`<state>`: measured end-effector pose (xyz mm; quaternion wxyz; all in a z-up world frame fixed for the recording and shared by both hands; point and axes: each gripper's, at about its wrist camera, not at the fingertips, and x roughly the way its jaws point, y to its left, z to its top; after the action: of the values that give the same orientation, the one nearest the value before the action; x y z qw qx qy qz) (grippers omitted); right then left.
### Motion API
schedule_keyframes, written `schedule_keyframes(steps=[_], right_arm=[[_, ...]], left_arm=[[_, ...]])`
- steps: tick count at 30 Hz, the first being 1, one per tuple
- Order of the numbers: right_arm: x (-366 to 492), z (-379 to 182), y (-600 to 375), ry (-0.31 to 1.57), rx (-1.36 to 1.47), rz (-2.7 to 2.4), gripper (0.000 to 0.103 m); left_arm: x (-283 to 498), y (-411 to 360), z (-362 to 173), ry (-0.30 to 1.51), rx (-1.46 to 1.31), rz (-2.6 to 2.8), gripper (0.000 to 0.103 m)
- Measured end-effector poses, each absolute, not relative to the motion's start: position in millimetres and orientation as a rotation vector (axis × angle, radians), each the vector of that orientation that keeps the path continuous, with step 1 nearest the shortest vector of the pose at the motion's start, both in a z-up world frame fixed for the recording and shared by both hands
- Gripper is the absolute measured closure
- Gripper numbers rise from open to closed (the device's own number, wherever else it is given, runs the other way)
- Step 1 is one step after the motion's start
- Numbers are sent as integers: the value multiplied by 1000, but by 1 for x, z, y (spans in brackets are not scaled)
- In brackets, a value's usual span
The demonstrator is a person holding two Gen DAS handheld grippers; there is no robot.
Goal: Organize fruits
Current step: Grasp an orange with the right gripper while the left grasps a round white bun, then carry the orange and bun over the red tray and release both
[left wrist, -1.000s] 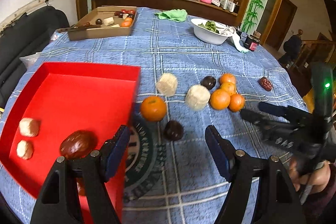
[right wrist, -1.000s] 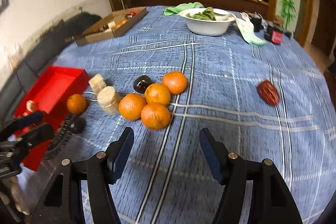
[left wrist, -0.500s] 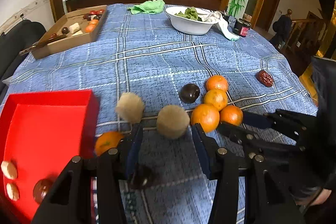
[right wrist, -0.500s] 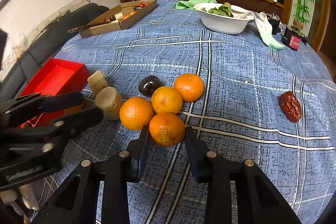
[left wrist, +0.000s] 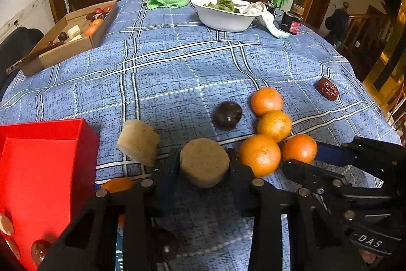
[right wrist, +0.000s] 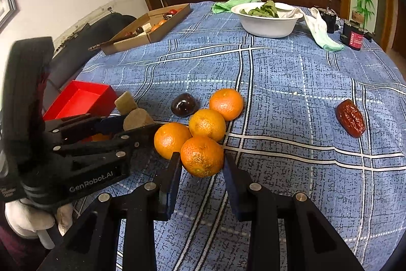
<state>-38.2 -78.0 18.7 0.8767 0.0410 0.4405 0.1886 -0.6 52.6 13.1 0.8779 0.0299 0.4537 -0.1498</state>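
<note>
Sorting barely begun: red tray [left wrist: 45,144] holds few pieces; left hand-held gripper [left wrist: 203,164] is closing on tan chunk [left wrist: 204,165], right hand-held gripper [right wrist: 202,164] clamps nearest orange [right wrist: 201,155]; most fruit remains on tabletop [left wrist: 177,73].

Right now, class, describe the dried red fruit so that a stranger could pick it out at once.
Start at the blue checked tablecloth and find the cluster of oranges. Look right: the wrinkled dark red date lies alone there, oblong and matte, unlike the round oranges.

Warm ceiling lamps glow beyond the white round ceramic bowl [right wrist: 268,23]; the foreground is dimmer with soft shadows, sharp centrally, with fisheye-bent, dark-vignetted edges.
</note>
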Motion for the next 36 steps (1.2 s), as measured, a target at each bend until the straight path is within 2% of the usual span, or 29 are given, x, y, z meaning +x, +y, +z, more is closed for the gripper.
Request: schedule_keyframes(steps=[13,22,29,36], right_arm=[[-44,25,-78,864,97,408,67],[-52,31,-71,841,85,378,67],[-75,51,-25,822,18,432,67],[-82,66,39,819,-51,536,67]], left_arm=[[-46,90,48,851,-62,-259,68],[-85,164,70,775,-151,-130,67],[-102,239,65,760,-254,20,67],[-113,282,51,768,-300,100,67]])
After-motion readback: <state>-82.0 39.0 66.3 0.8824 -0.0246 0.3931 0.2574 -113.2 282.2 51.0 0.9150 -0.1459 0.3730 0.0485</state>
